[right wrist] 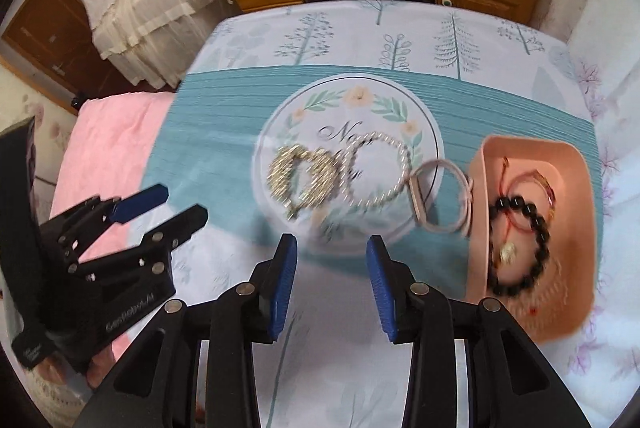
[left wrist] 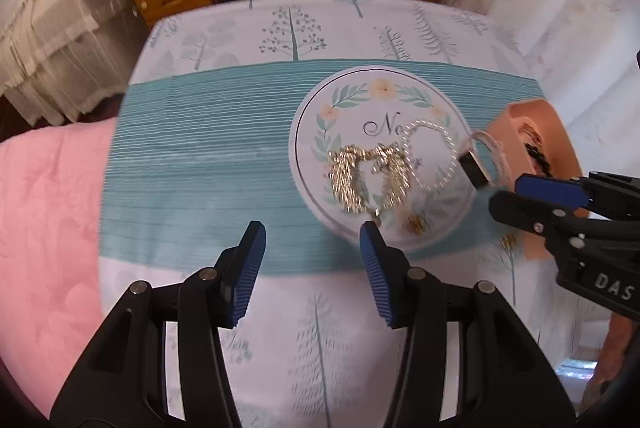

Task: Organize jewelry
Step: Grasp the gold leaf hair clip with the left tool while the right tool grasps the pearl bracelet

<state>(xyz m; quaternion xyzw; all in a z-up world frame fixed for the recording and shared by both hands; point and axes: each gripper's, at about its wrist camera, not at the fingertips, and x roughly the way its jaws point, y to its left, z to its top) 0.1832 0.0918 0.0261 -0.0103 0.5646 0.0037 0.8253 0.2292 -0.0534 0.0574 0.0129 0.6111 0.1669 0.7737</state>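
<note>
A tree-print tablecloth (right wrist: 248,308) bears a round plate (right wrist: 280,116) and seemingly a pink box (right wrist: 576,172).

The left hand-held gripper (left wrist: 312,240) is a glossy black plastic frame with two arms, each tipped by a ribbed blue pad and fastened with round silver rivets. The right hand-held gripper (right wrist: 331,255) has the same black frame, blue ribbed pads and silver rivets. White lettering reading "DAS" marks its side. Bare skin of fingers (right wrist: 98,368) shows beneath the left one's handle.
</note>
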